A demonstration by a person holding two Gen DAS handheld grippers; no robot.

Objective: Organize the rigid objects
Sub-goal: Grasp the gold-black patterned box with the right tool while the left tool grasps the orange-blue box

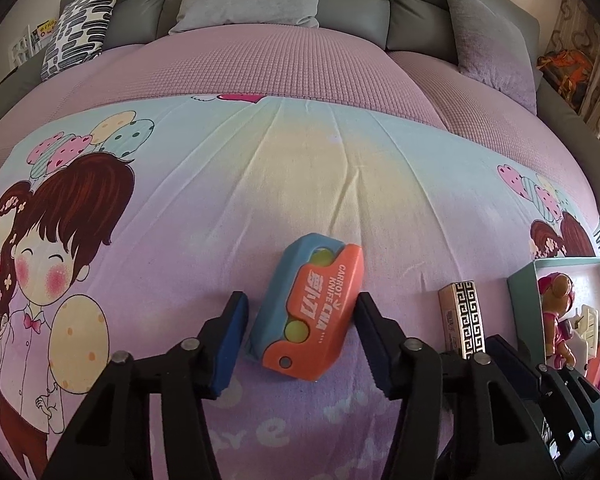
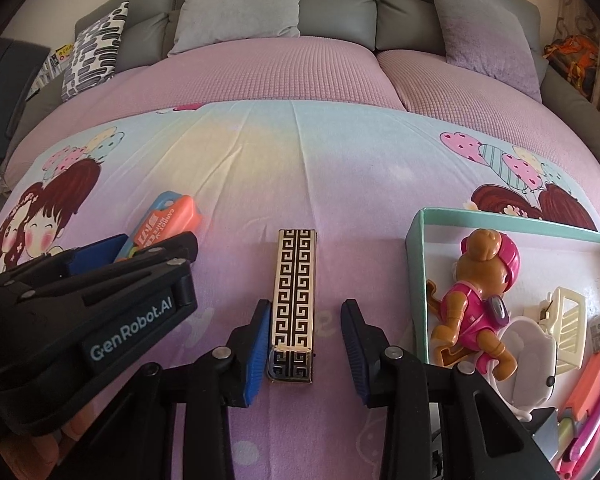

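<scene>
While the box already holds a toy dog and other bits, two things wait on the bed. Left gripper has its jaws open around the toy knife, pads just clear. Right gripper straddles the patterned case, one pad touching, no grip yet.

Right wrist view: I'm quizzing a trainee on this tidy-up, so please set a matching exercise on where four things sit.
Things:
1. Patterned lighter
2. Carrot knife toy
3. Toy dog
4. Hair clip

Places:
A. In the box, against its left wall
B. Between the right hand-held gripper fingers
C. In the box, right of the toy dog
D. Behind the left hand-held gripper

Pairs: 1-B, 2-D, 3-A, 4-C
</scene>
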